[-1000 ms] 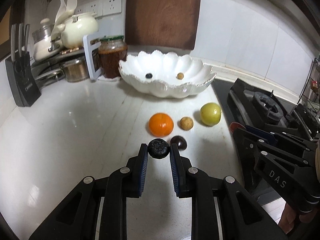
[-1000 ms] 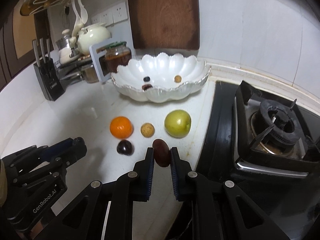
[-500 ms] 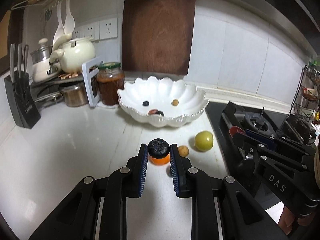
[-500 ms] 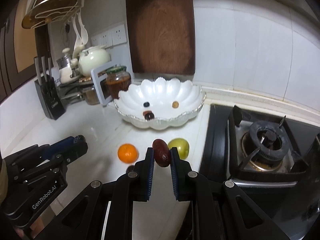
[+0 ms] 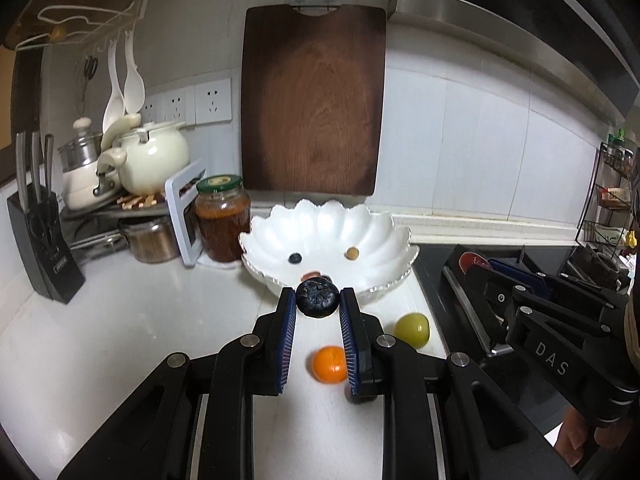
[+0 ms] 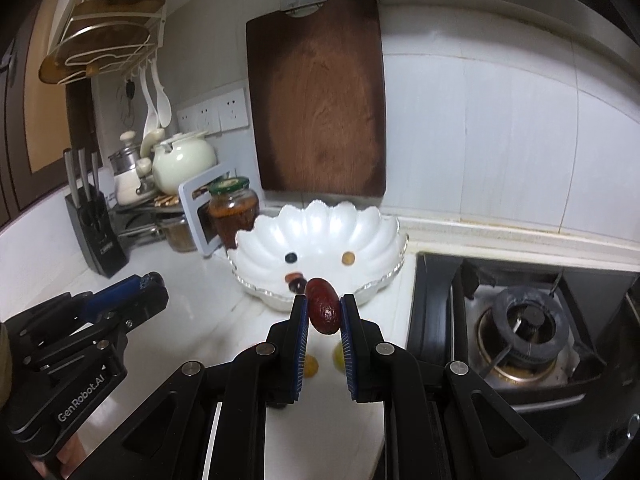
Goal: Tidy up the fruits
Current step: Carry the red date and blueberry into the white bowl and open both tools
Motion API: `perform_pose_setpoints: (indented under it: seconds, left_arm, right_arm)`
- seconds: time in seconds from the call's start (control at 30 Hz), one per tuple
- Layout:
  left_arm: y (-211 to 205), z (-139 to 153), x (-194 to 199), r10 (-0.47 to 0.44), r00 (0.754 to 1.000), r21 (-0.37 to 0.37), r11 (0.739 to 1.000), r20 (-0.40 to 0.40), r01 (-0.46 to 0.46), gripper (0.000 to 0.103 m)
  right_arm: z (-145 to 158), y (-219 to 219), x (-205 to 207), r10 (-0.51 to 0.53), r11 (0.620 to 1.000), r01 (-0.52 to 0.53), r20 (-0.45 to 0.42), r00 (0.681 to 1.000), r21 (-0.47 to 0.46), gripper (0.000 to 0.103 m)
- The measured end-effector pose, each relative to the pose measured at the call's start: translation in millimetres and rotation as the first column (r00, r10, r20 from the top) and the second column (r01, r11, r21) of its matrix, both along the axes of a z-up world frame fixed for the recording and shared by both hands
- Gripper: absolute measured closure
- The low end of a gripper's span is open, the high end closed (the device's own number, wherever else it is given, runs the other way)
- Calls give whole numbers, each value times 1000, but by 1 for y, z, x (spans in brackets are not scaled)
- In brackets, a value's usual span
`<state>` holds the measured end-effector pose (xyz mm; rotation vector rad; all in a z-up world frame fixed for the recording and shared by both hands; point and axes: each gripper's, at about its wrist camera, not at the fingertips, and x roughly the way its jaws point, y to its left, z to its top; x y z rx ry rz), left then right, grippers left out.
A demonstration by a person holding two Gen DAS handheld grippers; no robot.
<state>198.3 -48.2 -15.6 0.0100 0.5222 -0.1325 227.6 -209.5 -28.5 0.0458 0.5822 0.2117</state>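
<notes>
Left gripper (image 5: 318, 303) is clamped on a wrinkled black fruit (image 5: 317, 298), held above the white countertop (image 5: 132, 320) just short of the scalloped white bowl (image 5: 376, 236). Right gripper (image 6: 323, 312) is clamped on a dark red date (image 6: 325, 312), likewise near the bowl's front rim. An orange (image 5: 329, 364) and a green fruit (image 5: 413, 329) lie on the countertop below.

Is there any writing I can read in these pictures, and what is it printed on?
"DAS": white letters on the black right gripper, seen from the left wrist.
"GenRobot.AI": white letters on the black left gripper, seen from the right wrist.
Small label on the black knife block: too small to read.
</notes>
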Motion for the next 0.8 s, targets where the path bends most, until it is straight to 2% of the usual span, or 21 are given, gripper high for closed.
perform_pose_setpoints:
  seconds: [0.43,0.8]
  left_arm:
    - [6,26,29,-20,997,30,999,77,18,80]
    - [17,40,71,-36,998,-10,999,59,36,80]
  right_arm:
    - [16,10,27,-37,999,38,51,998,-12,85]
    - [31,18,66,-43,999,45,79,996,-31,85]
